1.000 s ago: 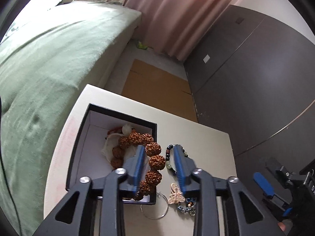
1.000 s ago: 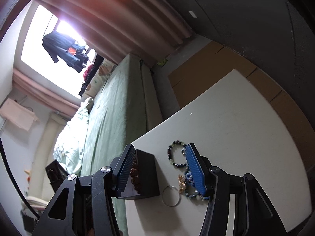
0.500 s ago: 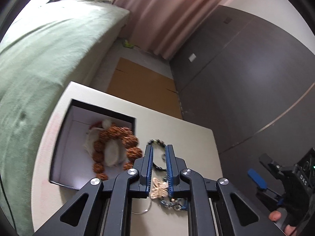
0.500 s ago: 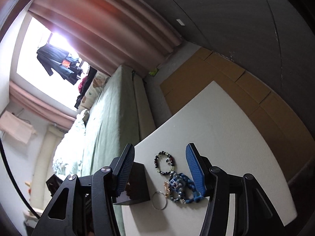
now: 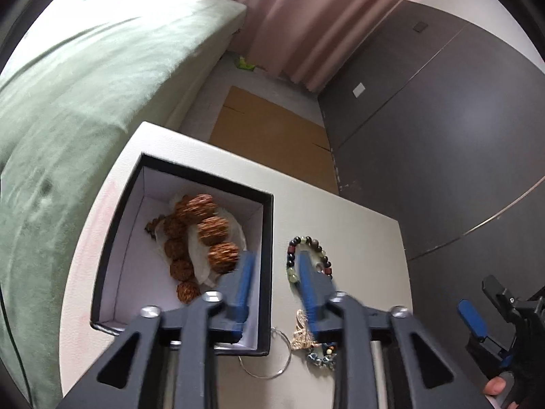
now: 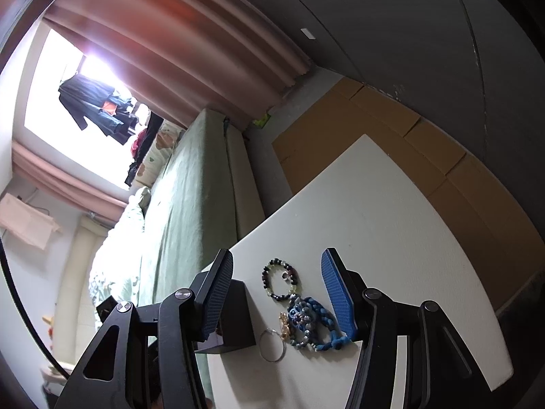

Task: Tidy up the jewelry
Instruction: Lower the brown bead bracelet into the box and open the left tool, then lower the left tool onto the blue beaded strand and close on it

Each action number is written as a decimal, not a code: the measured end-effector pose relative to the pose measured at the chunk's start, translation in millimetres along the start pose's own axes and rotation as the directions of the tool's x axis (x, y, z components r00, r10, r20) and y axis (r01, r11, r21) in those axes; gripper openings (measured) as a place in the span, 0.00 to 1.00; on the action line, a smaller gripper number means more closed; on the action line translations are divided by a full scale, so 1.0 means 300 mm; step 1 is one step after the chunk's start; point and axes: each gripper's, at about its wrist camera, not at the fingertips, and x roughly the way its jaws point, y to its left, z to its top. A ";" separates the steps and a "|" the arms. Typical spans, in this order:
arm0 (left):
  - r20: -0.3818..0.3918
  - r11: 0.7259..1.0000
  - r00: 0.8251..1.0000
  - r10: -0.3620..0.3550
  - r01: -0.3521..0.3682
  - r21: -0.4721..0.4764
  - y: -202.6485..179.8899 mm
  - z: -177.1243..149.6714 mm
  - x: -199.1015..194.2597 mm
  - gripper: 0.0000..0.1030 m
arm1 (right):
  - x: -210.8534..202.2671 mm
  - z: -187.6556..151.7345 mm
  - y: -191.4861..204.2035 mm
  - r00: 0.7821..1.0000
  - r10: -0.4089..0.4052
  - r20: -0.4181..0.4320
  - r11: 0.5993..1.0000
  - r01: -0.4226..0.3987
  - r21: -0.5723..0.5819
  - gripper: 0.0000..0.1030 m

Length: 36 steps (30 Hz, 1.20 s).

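From where I stand, the left gripper [image 5: 274,277] hangs with its blue fingers parted and nothing between them, straddling the right wall of the black box [image 5: 150,204]: one finger over the inside, the other over the beaded bracelet [image 5: 308,254] on the white table [image 5: 357,225]. The chunky brown bead bracelet [image 5: 201,228] already lies in the box on something pale. The right gripper [image 6: 277,294] is spread wide and empty too, poised above the loose pile: the beaded bracelet again, a blue braided piece [image 6: 311,320], a small gold charm [image 6: 284,322] and a thin silver ring [image 6: 271,340] just beside the box's corner. The next pick looks to be the beaded bracelet, and I'd say the way to do it well is to shift the left fingers clear of the box wall, come down so one finger sits inside the loop and one outside, and close on a single strand of beads. Pinching across the whole loop risks beads squirting out, and the gold charm lies close enough to snag
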 end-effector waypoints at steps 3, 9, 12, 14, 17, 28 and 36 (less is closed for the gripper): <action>0.029 1.000 0.999 0.014 -0.014 -0.005 -0.001 -0.001 -0.015 0.65 | -0.002 -0.002 0.000 1.000 -0.002 -0.004 1.000 0.002 -0.003 0.54; 0.028 0.995 0.995 -0.098 0.098 0.006 -0.039 -0.010 -0.034 0.67 | -0.008 0.001 -0.006 1.000 -0.003 0.000 1.000 0.003 0.000 0.54; 0.035 0.990 0.990 -0.139 0.138 0.035 -0.075 -0.018 -0.043 0.67 | -0.010 0.003 -0.011 1.000 -0.003 0.002 1.000 0.003 0.005 0.54; 0.046 0.988 0.987 -0.152 0.149 0.051 -0.092 -0.022 -0.056 0.67 | -0.012 0.004 -0.013 1.000 -0.002 0.003 1.000 0.002 0.005 0.54; 0.039 0.986 0.987 -0.153 0.150 0.073 -0.116 -0.028 -0.059 0.67 | -0.013 0.004 -0.014 1.000 -0.003 0.003 1.000 0.003 0.006 0.54; -0.089 0.966 0.992 -0.093 0.111 0.234 -0.254 -0.141 0.036 0.55 | -0.034 0.023 -0.058 0.998 -0.058 0.004 0.998 0.058 0.030 0.54; -0.195 0.939 0.980 -0.040 0.104 0.329 -0.326 -0.245 0.142 0.41 | -0.051 0.045 -0.117 0.996 -0.091 -0.014 0.992 0.092 0.082 0.54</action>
